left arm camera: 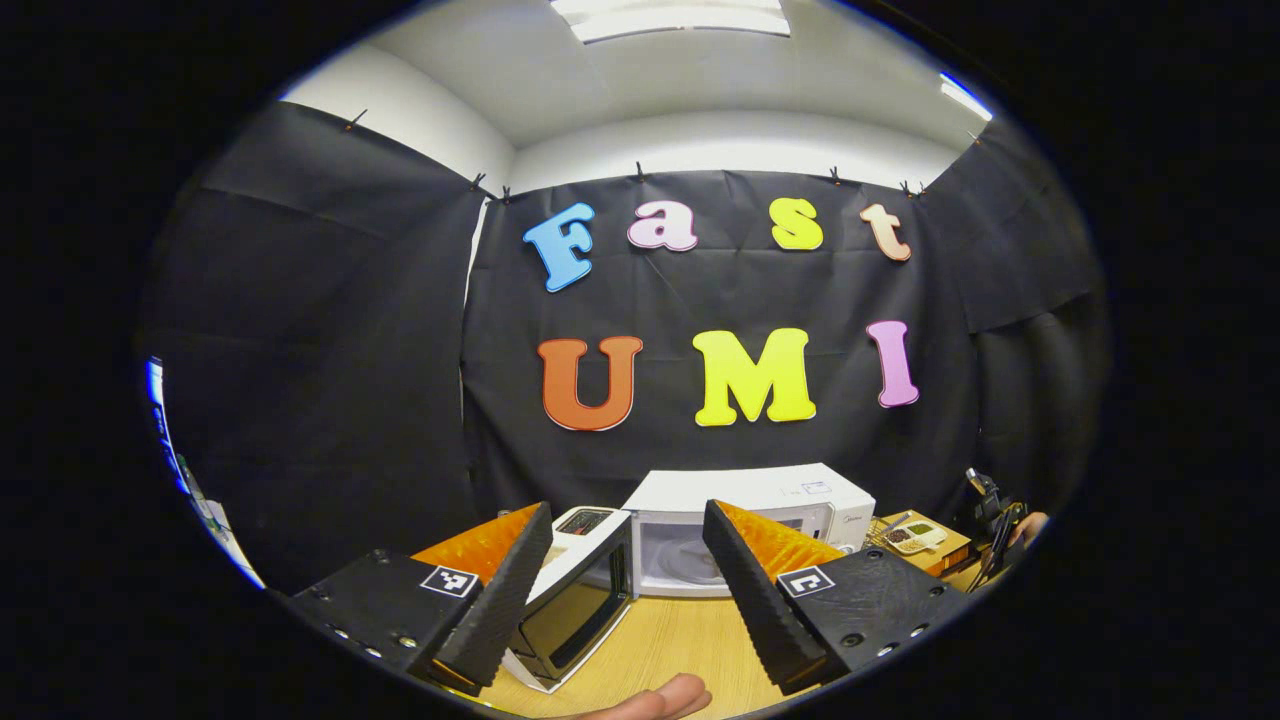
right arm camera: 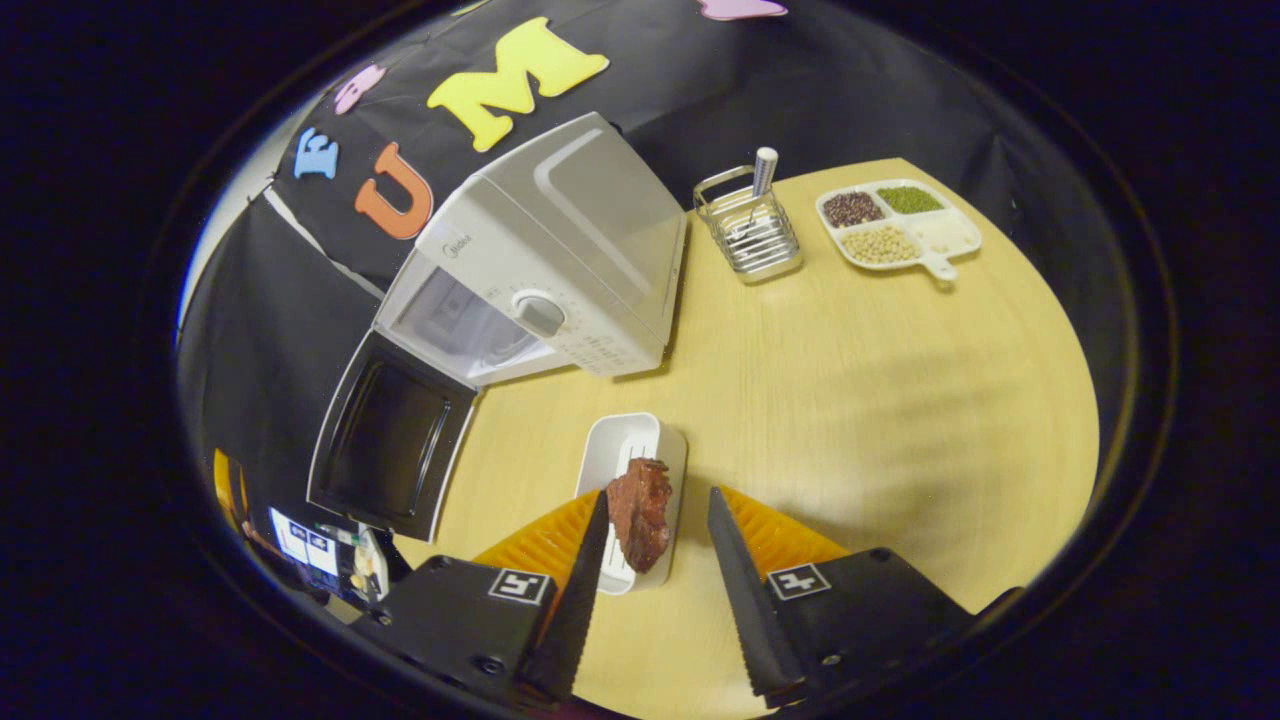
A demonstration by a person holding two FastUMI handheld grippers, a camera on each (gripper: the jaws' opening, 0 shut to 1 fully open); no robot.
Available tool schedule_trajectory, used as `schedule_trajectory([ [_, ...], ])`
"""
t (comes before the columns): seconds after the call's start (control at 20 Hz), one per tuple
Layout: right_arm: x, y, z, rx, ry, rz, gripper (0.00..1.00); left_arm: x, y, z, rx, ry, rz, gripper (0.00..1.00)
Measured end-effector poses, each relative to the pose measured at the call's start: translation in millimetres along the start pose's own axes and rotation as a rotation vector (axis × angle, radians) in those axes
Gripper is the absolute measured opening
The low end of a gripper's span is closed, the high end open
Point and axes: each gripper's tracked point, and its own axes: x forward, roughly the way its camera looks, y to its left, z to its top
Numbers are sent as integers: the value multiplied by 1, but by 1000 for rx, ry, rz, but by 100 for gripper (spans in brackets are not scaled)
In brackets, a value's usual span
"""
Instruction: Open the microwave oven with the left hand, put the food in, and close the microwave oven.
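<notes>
Hovering above the pale wooden table [right arm camera: 850, 400], the right gripper [right arm camera: 650, 560] has its jaws spread wide with nothing between them pressed; a reddish-brown piece of food [right arm camera: 640, 510] shows between the fingers, lying in a white rectangular dish [right arm camera: 622, 450] on the tabletop below. Beyond the dish: the white microwave oven [right arm camera: 560, 250], its door [right arm camera: 385, 440] swung fully open, dark window pane facing up toward the camera, cavity exposed. Further back: a wire rack [right arm camera: 750, 235] with a white cylindrical item standing in it, and beside that a white divided tray [right arm camera: 950, 235] holding dark, green and beige grains in separate compartments. In the left gripper view, the left gripper [left arm camera: 625, 570] likewise stands wide and holds nothing, with a fingertip [left arm camera: 660, 700] of a person at the bottom edge. Past its fingers lies the open door [left arm camera: 580, 600], then the microwave oven [left arm camera: 750, 520] body, then the divided tray [left arm camera: 915, 537] at far right on the table [left arm camera: 680, 640].
</notes>
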Motion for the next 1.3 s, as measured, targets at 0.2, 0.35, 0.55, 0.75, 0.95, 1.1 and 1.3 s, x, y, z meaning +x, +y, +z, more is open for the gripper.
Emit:
schedule_trajectory([
  [0.2,-5,9,-11,62,34,47,13,-9,-4,2,-6,0,-28,93],
  [0.35,-26,23,-12,-59,-29,-10,12,-14,-4,3,-29,-5,-52,93],
  [0.55,-46,54,-25,-266,-78,-92,12,-19,-8,-8,-29,13,-97,93],
  [0.75,-49,90,-44,-466,-136,-171,12,-18,-4,-20,-29,42,-111,93],
  [0.95,-34,122,-43,-609,-245,-264,12,-19,2,-37,-9,61,-128,93],
  [1.1,-8,150,-46,-665,-271,-268,12,-21,13,-50,17,81,-122,93],
  [1.3,38,184,-35,-728,-341,-251,12,-20,26,-60,6,97,-113,93],
])
